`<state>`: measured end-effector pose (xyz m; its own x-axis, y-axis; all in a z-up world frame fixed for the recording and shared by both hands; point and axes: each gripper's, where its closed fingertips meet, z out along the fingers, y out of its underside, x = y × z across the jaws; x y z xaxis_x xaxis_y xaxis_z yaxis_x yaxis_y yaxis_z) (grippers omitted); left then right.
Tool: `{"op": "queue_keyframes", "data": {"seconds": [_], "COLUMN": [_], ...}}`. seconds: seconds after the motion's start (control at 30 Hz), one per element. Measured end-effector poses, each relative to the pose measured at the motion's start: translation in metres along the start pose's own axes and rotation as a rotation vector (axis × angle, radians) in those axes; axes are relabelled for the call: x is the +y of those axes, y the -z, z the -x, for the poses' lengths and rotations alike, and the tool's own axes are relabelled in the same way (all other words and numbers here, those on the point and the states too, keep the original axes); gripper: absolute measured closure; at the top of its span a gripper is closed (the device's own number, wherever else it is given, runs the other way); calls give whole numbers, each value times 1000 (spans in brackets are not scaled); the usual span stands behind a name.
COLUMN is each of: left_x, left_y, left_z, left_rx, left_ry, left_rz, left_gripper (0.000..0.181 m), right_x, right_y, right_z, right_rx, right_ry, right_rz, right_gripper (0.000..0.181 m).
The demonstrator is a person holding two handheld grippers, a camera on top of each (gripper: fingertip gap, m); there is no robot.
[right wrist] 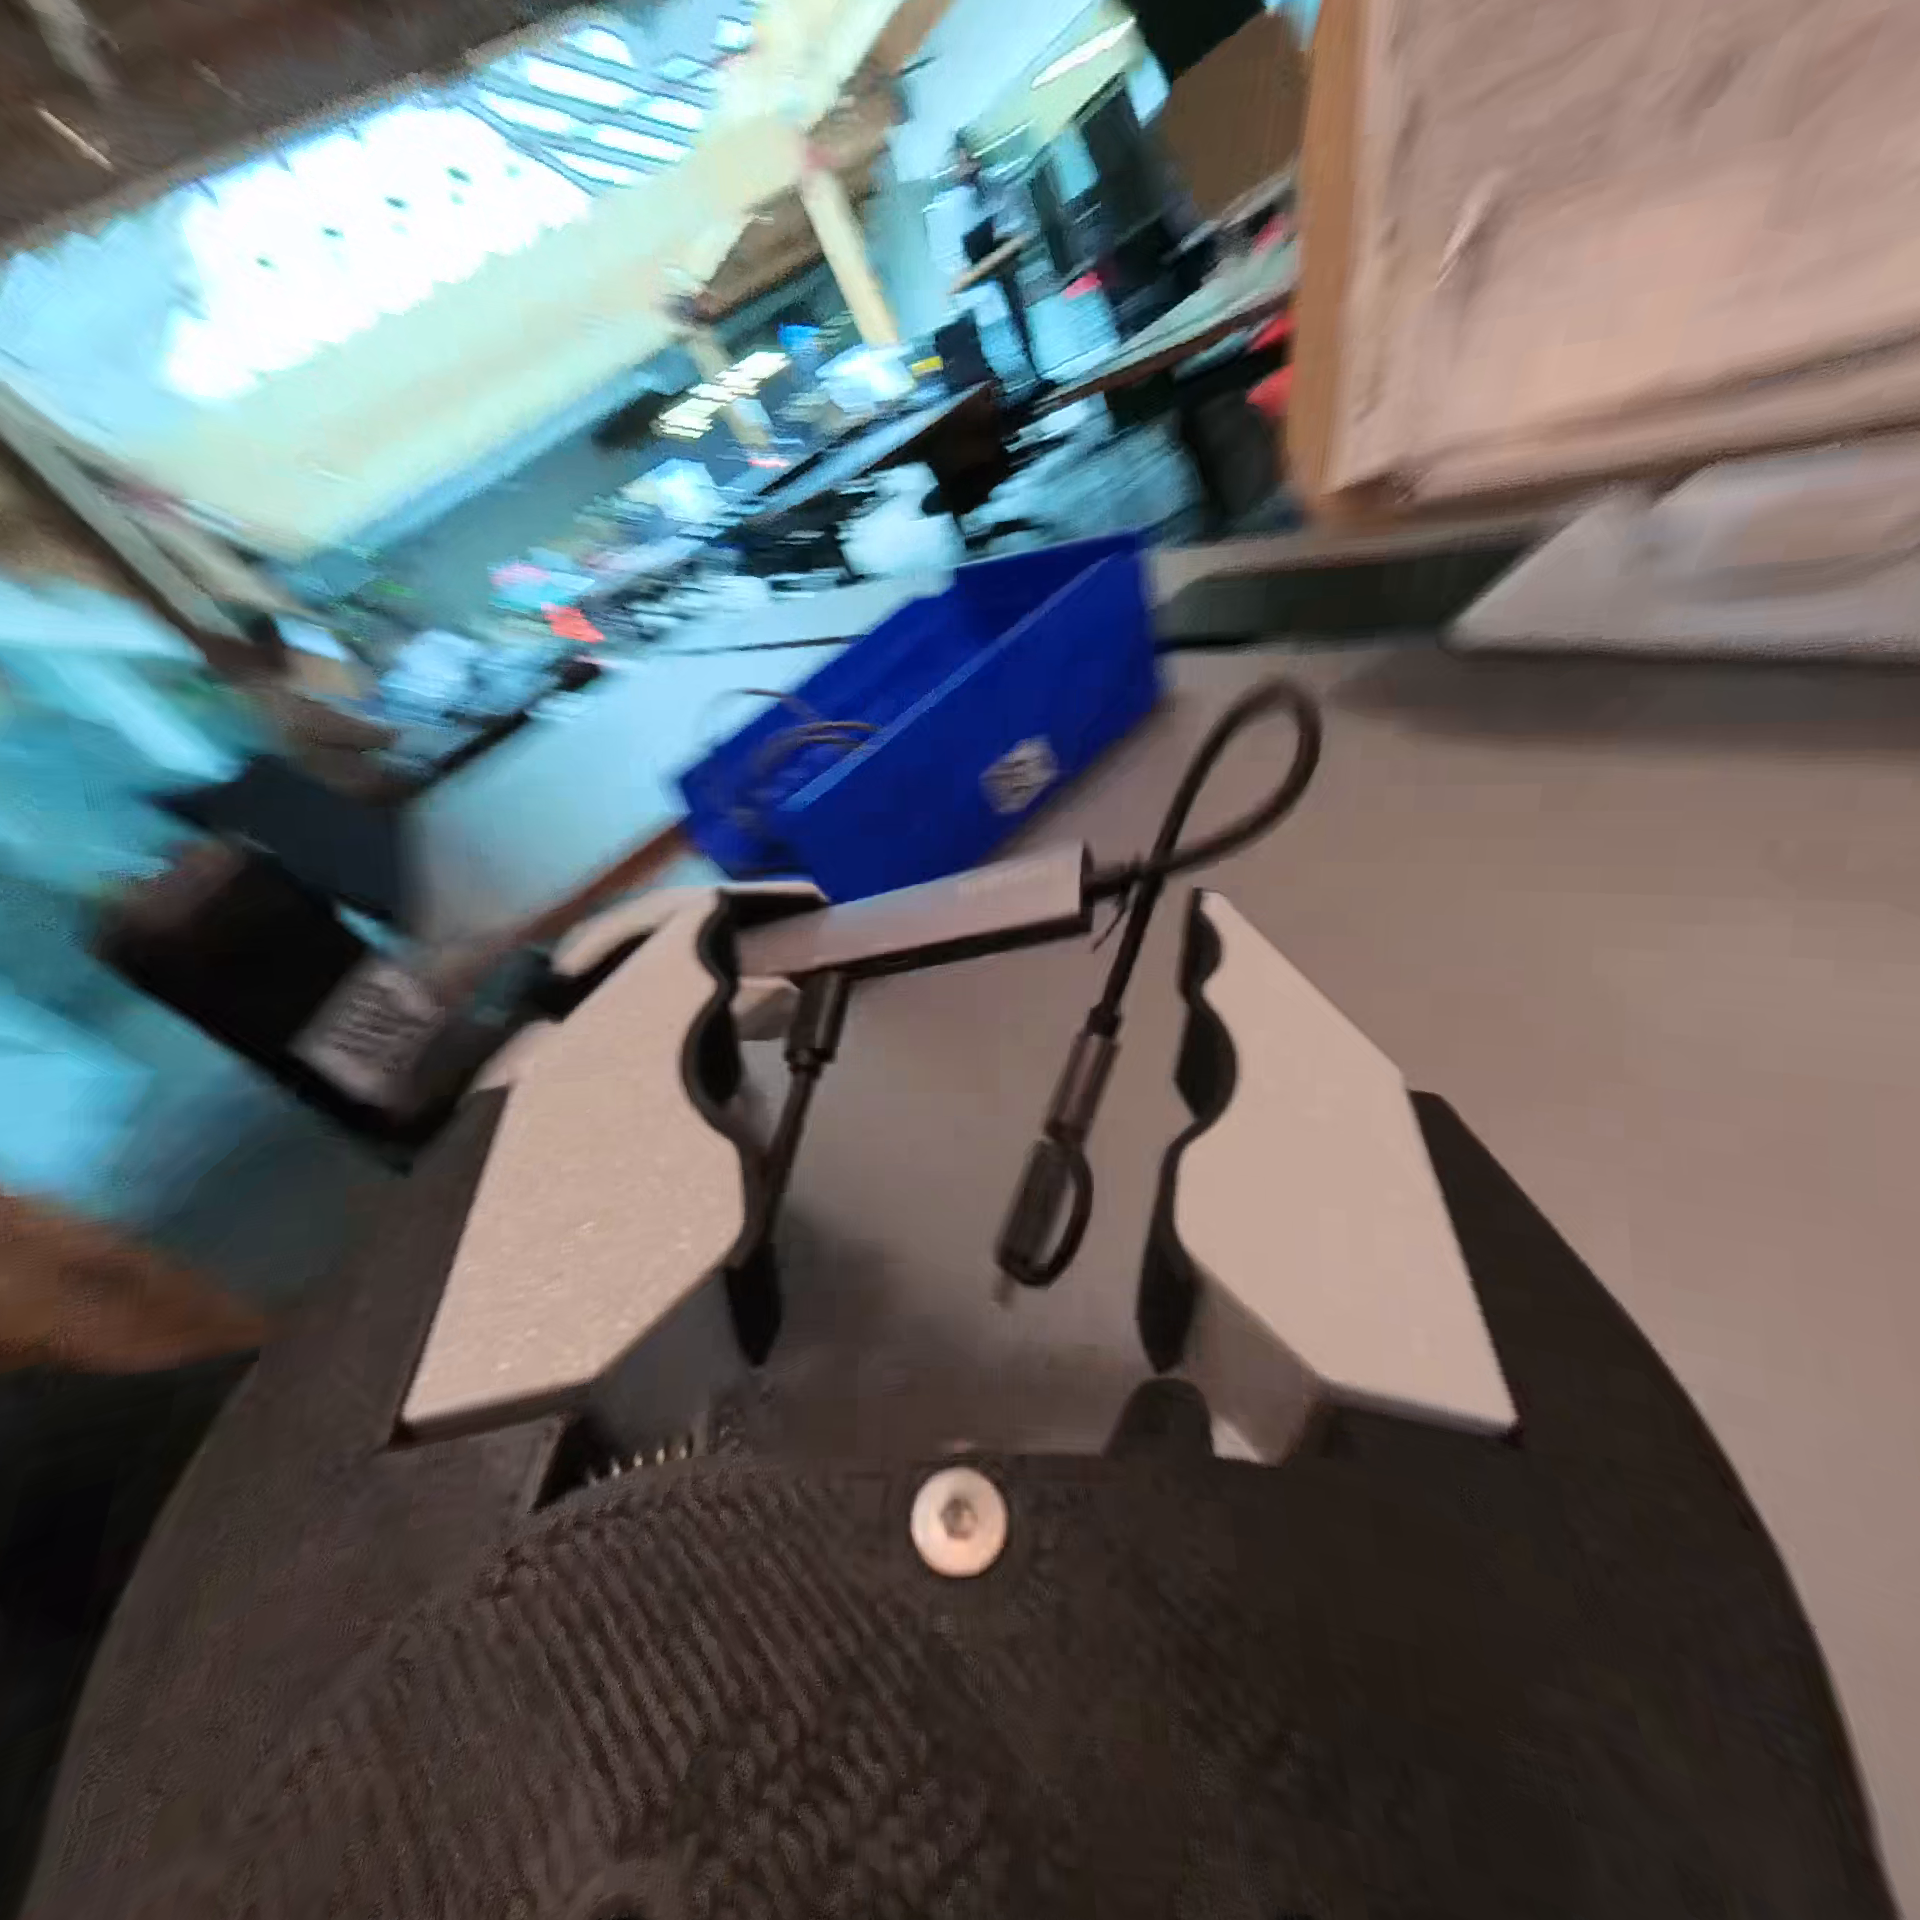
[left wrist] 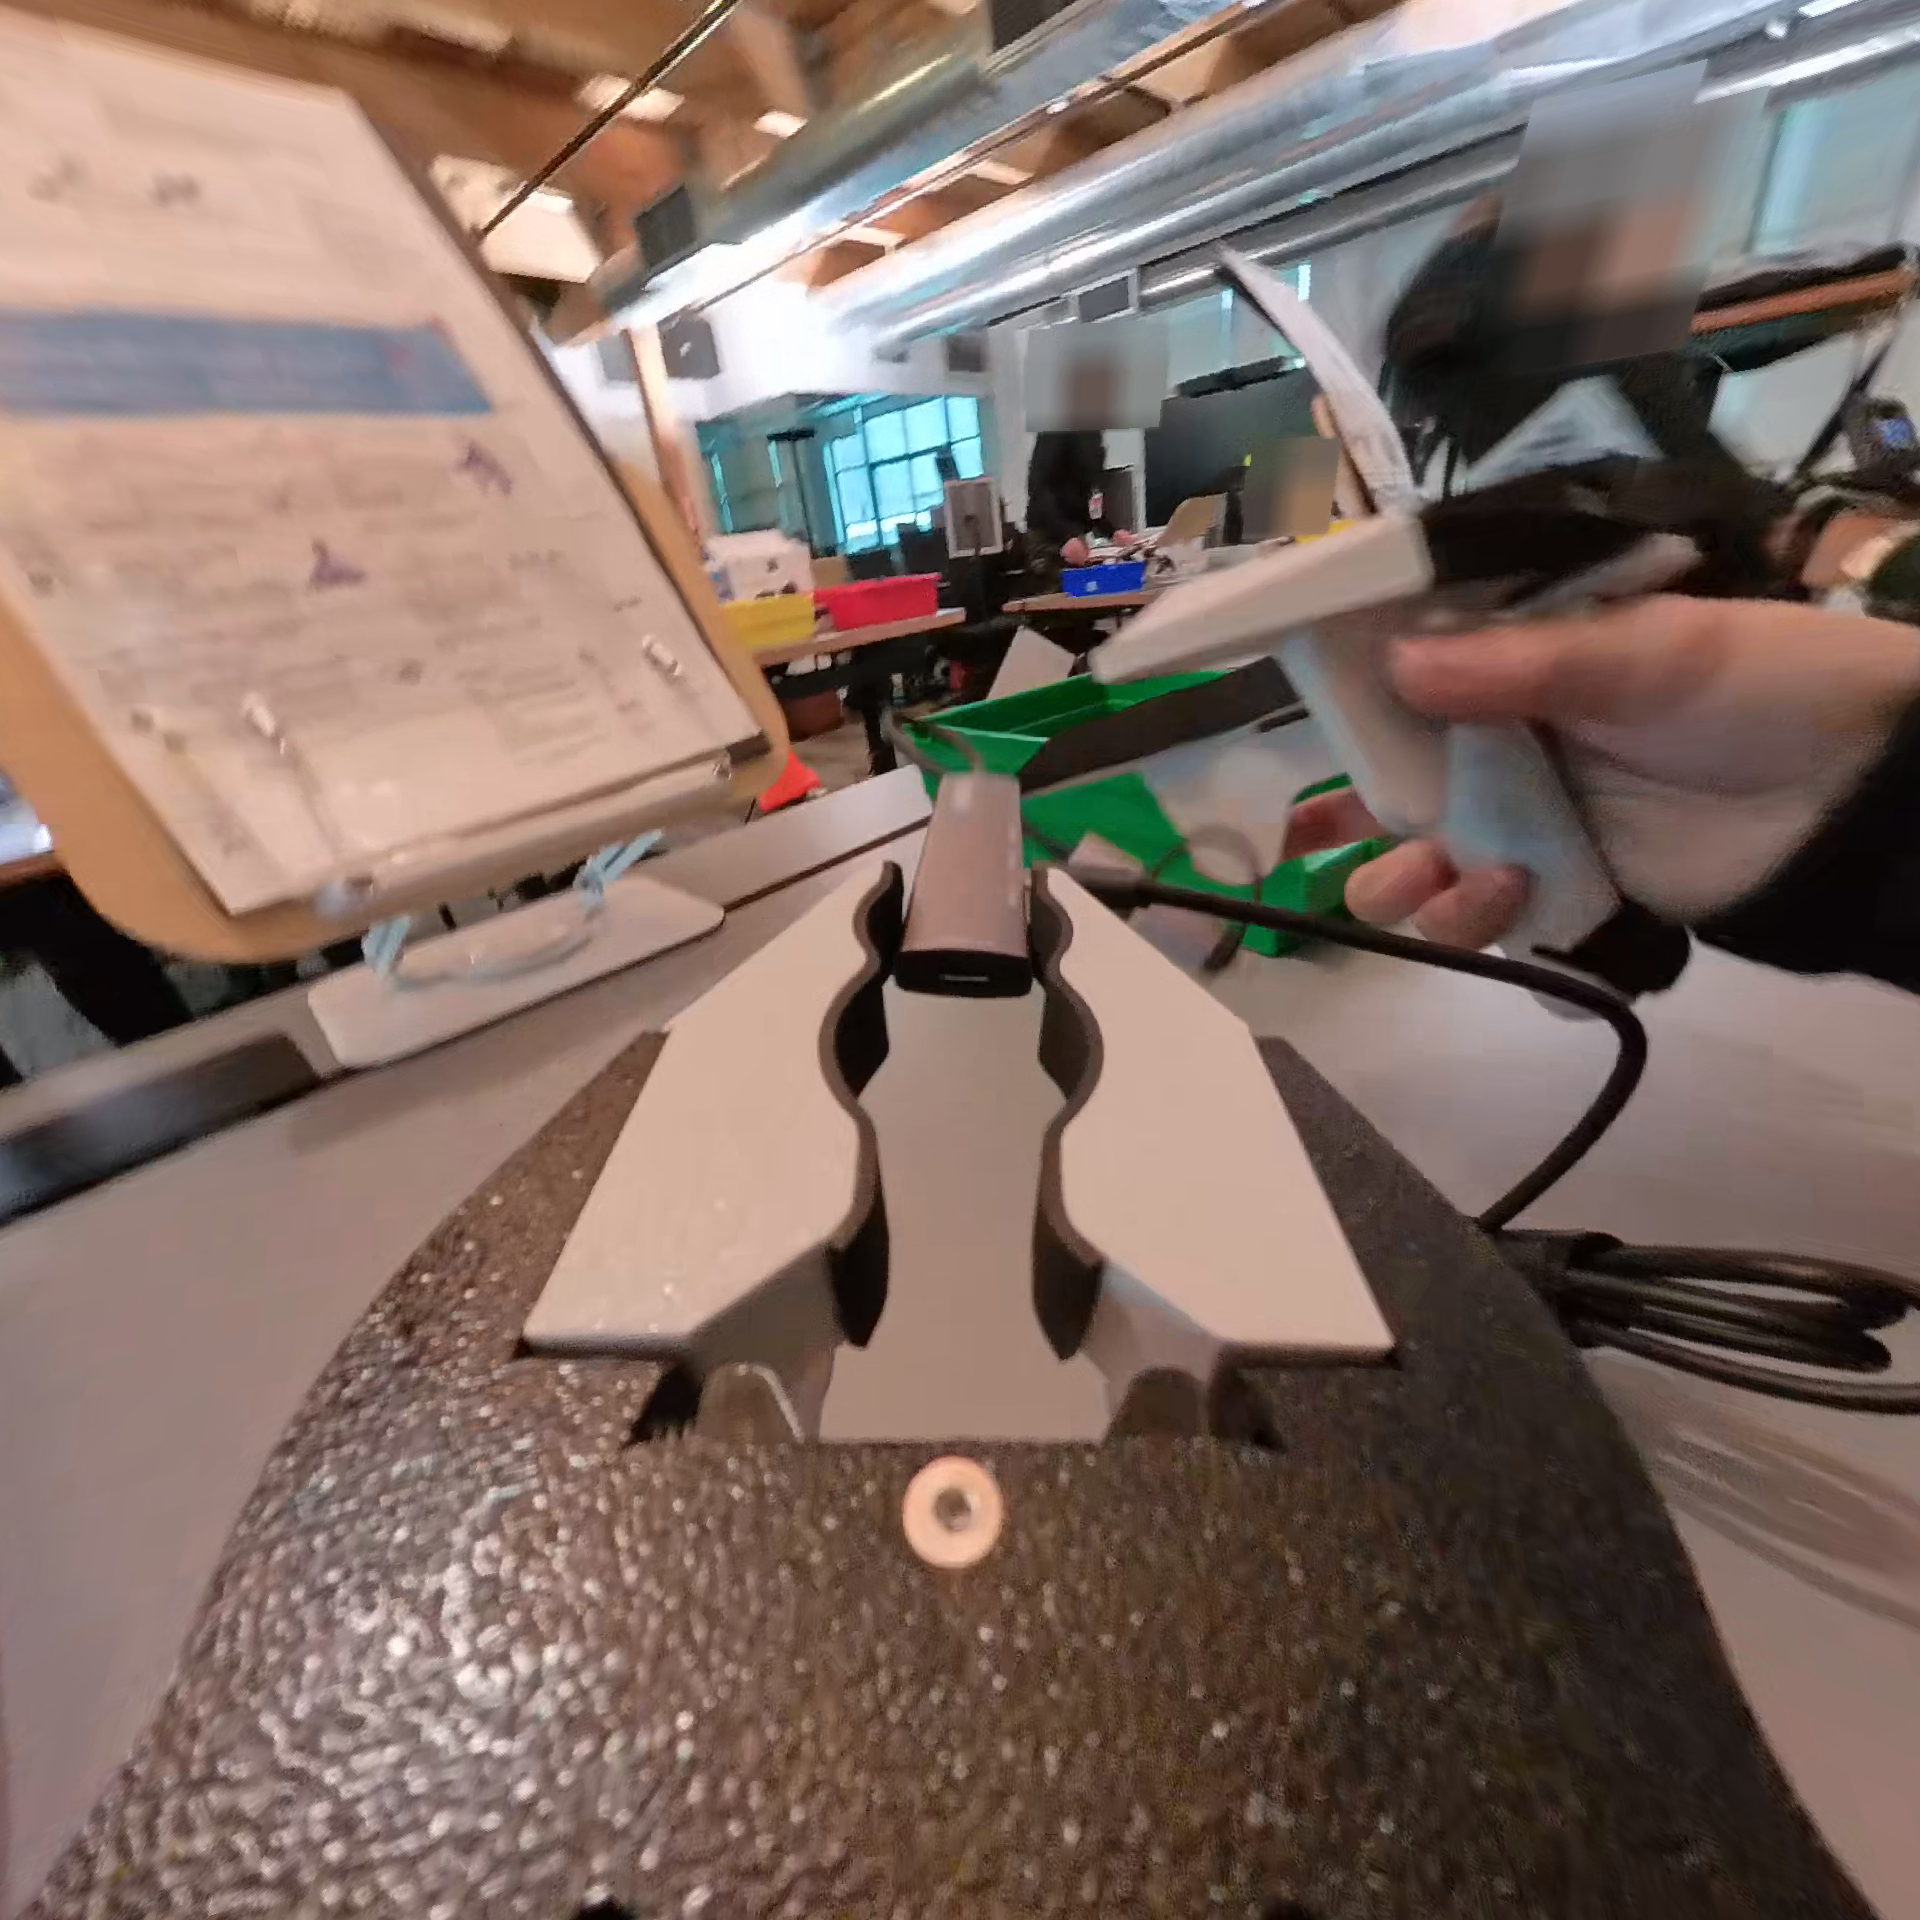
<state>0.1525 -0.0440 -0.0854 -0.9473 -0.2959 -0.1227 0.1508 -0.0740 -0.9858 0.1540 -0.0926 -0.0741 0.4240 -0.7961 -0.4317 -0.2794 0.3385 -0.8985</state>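
My left gripper (left wrist: 964, 906) is shut on a slim dark grey adapter (left wrist: 964, 894), held above the grey table with its end port facing the camera. A black cable (left wrist: 1538, 987) runs from beside the adapter to the right. My right gripper, held in a hand, shows at the right with one pale finger (left wrist: 1247, 613) above the green bin. In the right wrist view my right gripper (right wrist: 961, 920) is open wide. The adapter (right wrist: 914, 925) lies crosswise just beyond its tips. A plugged-in cable (right wrist: 800, 1081) hangs by the left finger. The adapter's short looped lead ends in a connector (right wrist: 1044, 1210) between the fingers.
A tilted document stand (left wrist: 343, 520) stands at the left on the grey table (left wrist: 1714, 1122). A green bin (left wrist: 1049, 727) lies behind the adapter. A coil of black cable (left wrist: 1725, 1325) lies at the right. A blue bin (right wrist: 966, 758) holds cables. People work at desks far behind. Tip to tip, the grippers are about 6 centimeters apart.
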Motion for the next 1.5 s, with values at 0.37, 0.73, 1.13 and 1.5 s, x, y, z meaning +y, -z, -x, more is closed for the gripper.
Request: {"op": "queue_keyframes", "data": {"seconds": [0.37,0.73,1.13,1.5], "left_x": [17,8,-20,-6], "left_y": [9,8,12,14], "left_z": [38,26,-54,-63], "left_rx": [-95,-24,356,401], "left_ry": [137,111,-113,-213], "left_rz": [36,-4,-118,-137], "left_gripper": [159,159,159,160], "right_x": [34,38,15,9], "right_y": [-15,-13,26,38], "right_z": [30,3,23,29], "right_rx": [222,178,-423,-432], "right_ry": [637,194,-503,-582], "right_rz": [-11,-94,-297,-253], "right_gripper": [129,115,166,174]}}
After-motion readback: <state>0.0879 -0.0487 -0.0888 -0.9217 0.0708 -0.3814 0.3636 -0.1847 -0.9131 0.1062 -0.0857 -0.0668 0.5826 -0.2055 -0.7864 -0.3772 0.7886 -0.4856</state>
